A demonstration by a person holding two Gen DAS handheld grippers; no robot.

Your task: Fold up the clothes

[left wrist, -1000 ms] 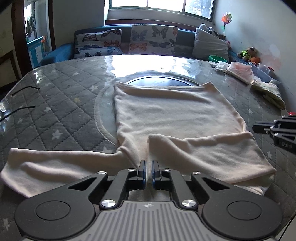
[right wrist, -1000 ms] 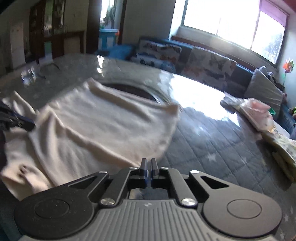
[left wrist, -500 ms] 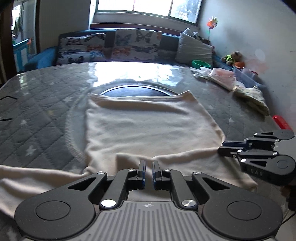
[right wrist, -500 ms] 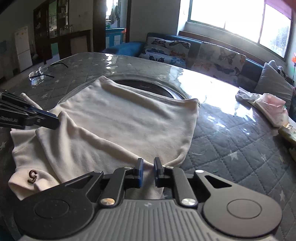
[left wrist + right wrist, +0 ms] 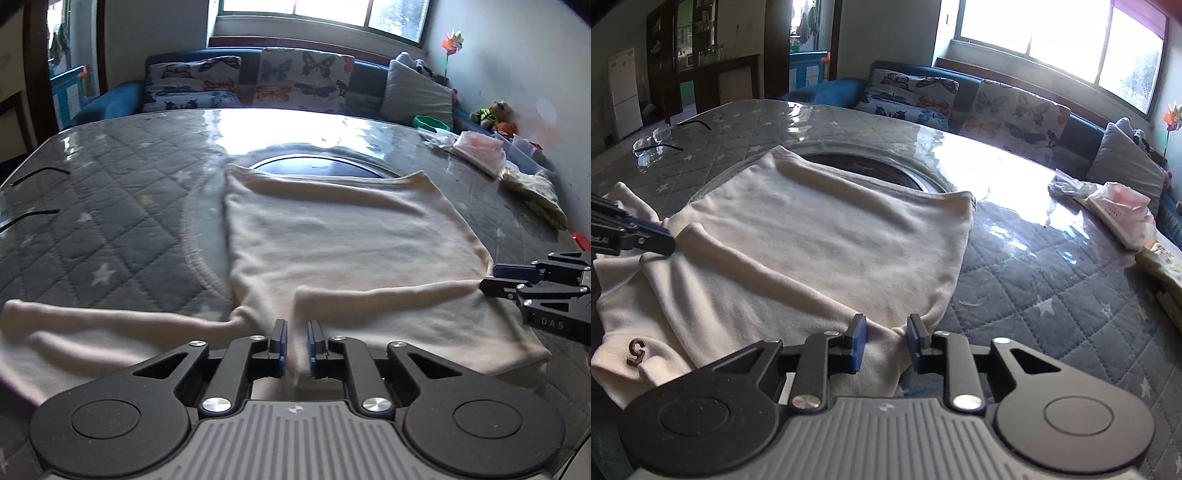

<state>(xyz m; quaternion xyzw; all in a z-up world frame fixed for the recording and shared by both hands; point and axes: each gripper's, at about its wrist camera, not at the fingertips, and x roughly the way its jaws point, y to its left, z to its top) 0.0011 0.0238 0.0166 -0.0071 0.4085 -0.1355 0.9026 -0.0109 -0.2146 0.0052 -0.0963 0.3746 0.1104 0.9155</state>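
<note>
**Cream top flat on the quilted table, both my grippers at its near edge**

The cream long-sleeved top (image 5: pixel 343 240) lies spread on the grey star-quilted table (image 5: pixel 110 206), body smooth, one sleeve folded across its near part, the other trailing off to the left. A small brown emblem (image 5: pixel 637 350) shows near its collar.

My left gripper (image 5: pixel 296 345) sits over the folded sleeve's end, jaws slightly apart with cloth showing between them. My right gripper (image 5: pixel 884 341) stands spread wider at the top's right side, fabric lying between the blue pads (image 5: pixel 857 345), not pinched.
</note>
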